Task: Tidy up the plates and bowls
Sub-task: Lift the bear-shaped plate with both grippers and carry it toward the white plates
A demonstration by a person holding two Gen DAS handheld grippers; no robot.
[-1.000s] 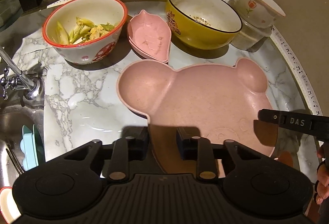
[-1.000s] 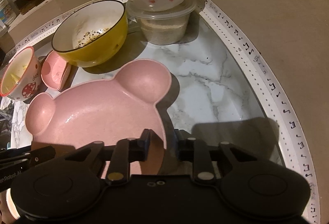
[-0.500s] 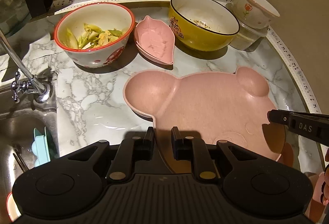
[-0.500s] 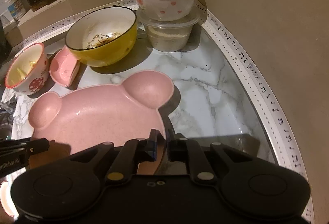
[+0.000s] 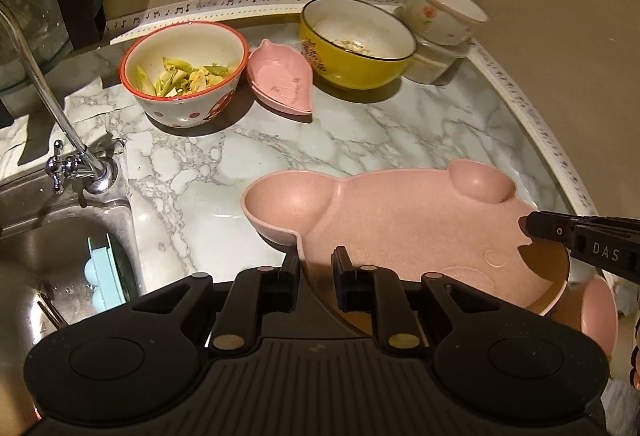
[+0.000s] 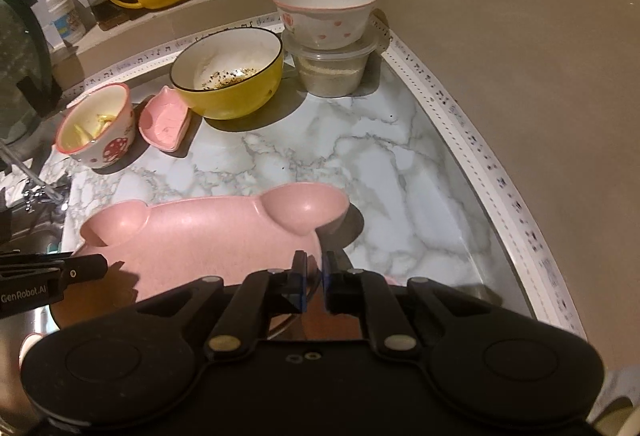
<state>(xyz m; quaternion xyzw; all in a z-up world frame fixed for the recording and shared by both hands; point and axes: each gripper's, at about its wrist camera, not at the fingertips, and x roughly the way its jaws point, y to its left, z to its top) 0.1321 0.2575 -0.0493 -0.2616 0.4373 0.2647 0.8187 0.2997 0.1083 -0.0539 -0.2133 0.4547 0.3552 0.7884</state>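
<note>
Left wrist view: both hand-held grippers (image 5: 315, 268) (image 6: 314, 278) seemingly clamp the pink bear plate (image 5: 408, 232), ears pointing away

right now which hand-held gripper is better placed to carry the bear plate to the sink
Left. The left hand-held gripper grips the pink bear plate on the rim nearest the sink; the right hand-held gripper holds the far rim.
</note>
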